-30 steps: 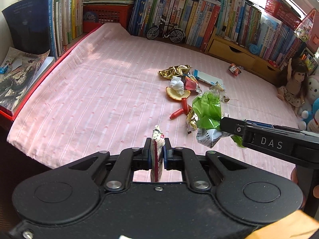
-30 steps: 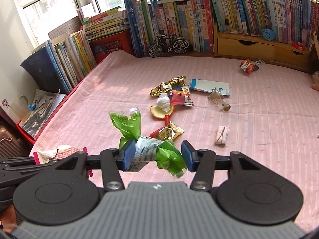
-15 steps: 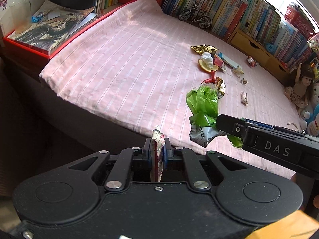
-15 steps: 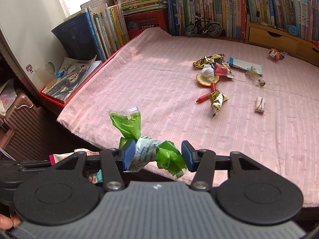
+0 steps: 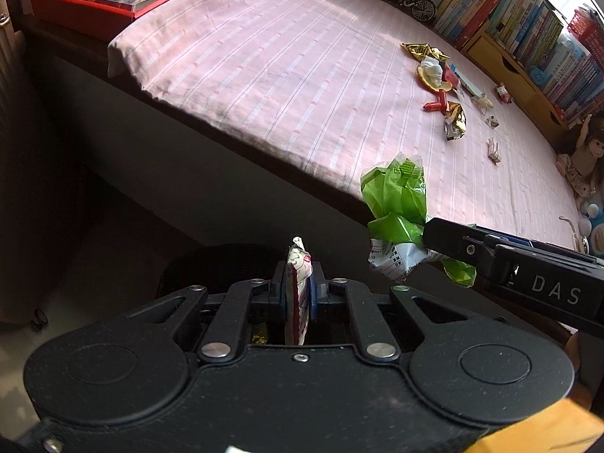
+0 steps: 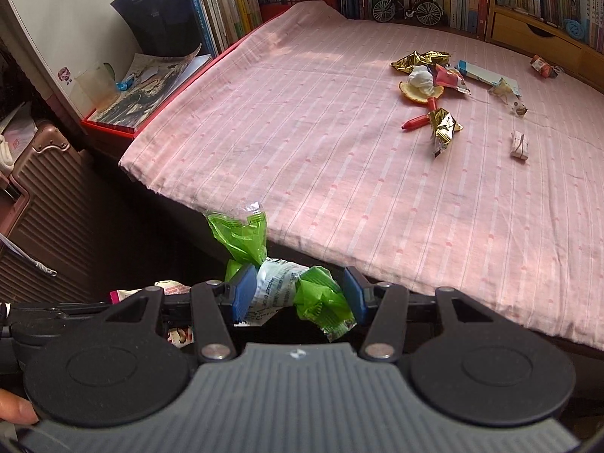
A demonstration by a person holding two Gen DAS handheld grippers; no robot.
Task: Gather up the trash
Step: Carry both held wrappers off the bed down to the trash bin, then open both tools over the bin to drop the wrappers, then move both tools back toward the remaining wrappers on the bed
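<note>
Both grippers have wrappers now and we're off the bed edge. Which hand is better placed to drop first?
Left, probably. The left gripper, shut on the pink-white wrapper, hangs over a dark round bin below. The right gripper holds the green wrapper off to the side by the bed.

Left gripper (image 5: 298, 294): jaws closed almost fully, clamped on a thin white-and-red wrapper (image 5: 298, 287) standing on edge between the pads. Gripper angled steeply downward.

Right gripper (image 6: 298, 294): jaws partly apart, blue pads pressing both ends of a crumpled green-and-white wrapper (image 6: 287, 290). Also angled steeply downward, positioned just right of the left gripper, the two close together.

A fingertip (image 6: 15, 409) shows at the near left edge of the right wrist view.
</note>
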